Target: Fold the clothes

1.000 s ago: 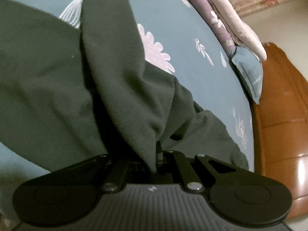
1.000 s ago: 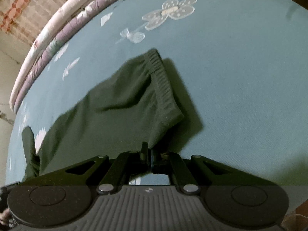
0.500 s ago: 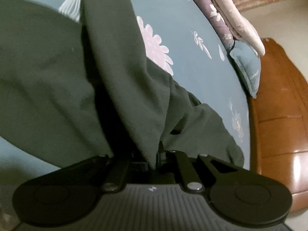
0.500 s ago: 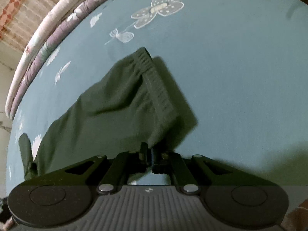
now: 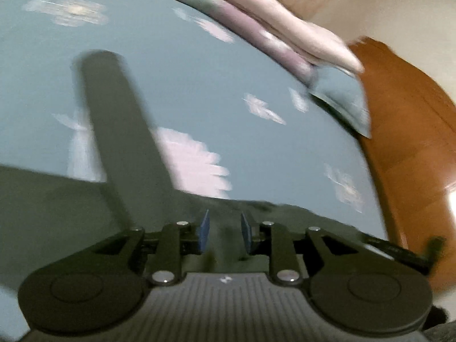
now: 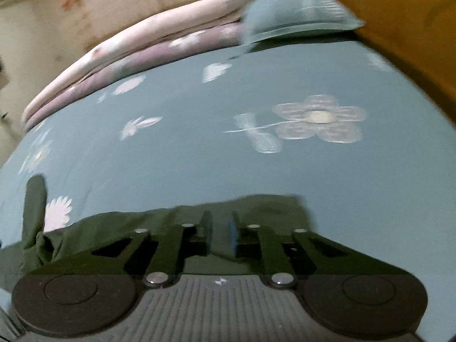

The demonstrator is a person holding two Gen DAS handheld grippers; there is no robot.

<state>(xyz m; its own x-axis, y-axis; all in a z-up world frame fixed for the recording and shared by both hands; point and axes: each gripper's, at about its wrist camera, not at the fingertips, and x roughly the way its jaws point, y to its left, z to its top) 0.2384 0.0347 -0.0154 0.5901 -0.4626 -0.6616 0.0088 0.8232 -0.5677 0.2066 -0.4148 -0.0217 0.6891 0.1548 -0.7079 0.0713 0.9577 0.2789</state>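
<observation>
Both grippers have just let go of the dark green garment [image 5: 57,213]. A sec ago each was pinched shut on a cloth edge; now the left gripper [image 5: 223,235] has its blue pads apart and the jaws are opening, with cloth lying low behind the gap but nothing pressed. The right gripper [image 6: 219,235] is parted too, its jaws easing back in a bit, and no cloth is pinched between the pads as far as I can see, though the frame is smeared w/ motion blur.

So one fold looks laid down and released. The garment now lies flat on the teal floral bedsheet [image 6: 199,148], near edge of the bed, w/ one long sleeve or leg [image 5: 114,119] stretched toward the far side. In the right view, the same strip pokes up at far left [image 6: 35,199]. That loose strip prob. needs folding in next.

Around: stacked pink and purple quilts [image 6: 128,54] along the far edge, a teal pillow [image 5: 342,97] beside them, and the orange wooden bed frame [image 5: 407,142] on the right. Nothing sits on the garment; the sheet around it is free for the next fold.
</observation>
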